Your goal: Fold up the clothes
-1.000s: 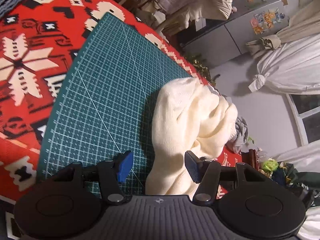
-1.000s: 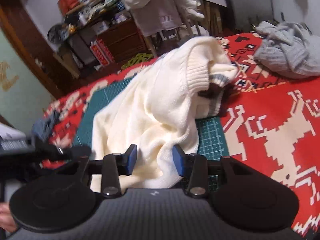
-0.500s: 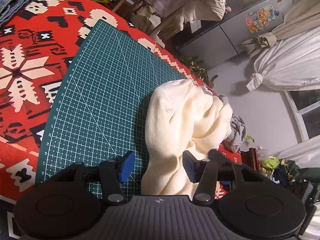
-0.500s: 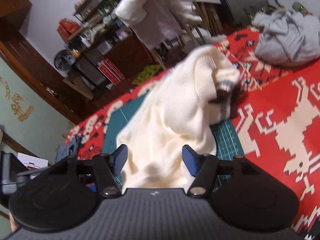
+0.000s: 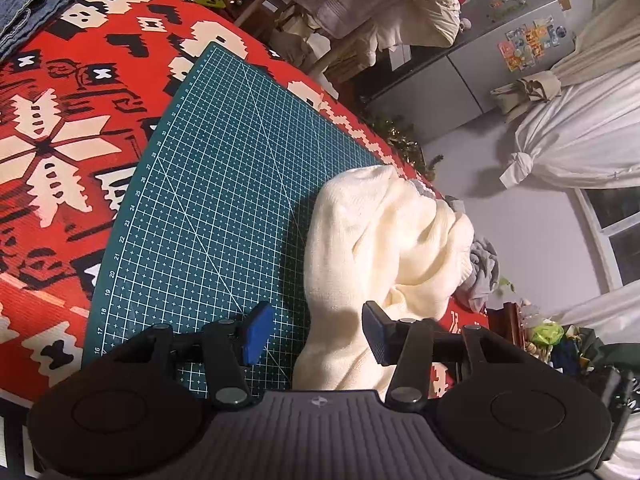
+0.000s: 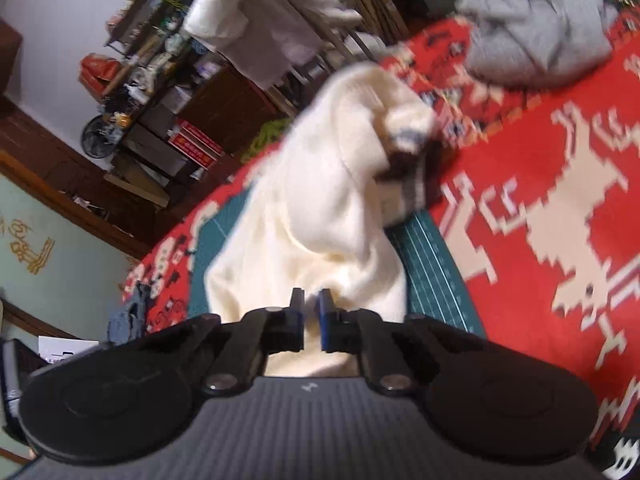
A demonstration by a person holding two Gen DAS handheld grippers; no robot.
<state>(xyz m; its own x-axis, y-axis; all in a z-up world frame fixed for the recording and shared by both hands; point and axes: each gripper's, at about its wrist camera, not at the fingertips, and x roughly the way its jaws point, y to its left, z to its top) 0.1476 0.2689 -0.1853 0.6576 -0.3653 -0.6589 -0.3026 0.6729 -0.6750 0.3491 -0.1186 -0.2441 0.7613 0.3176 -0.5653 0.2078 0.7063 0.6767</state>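
Right hand-held gripper: jaws nearly together, a narrow slit between the blue pads, pinching a fold of the cream sweater at its near edge; view is motion-blurred, so how much cloth sits in the slit cannot be told. Left hand-held gripper: jaws wide apart, blue pads on either side of the sweater's near lobe; no clear contact, holding nothing.

Sweater: bunched and mounded, not flat; one ribbed end rolled over at the top, showing a grey and dark brown stripe in the right wrist view; lies on the right-hand part of the green cutting mat, with its far part running past the mat's edge onto the cloth; most of the mat's gridded face bare to the left of it.

Mat lies on a red patterned cloth with white and black motifs, covering the surface; a crumpled grey garment sits on the cloth well beyond the sweater; folded denim at the far left corner of the left wrist view.

Beyond the surface: a chair draped in pale clothes; a grey fridge with stickers; white tied curtains; cluttered dark shelves.
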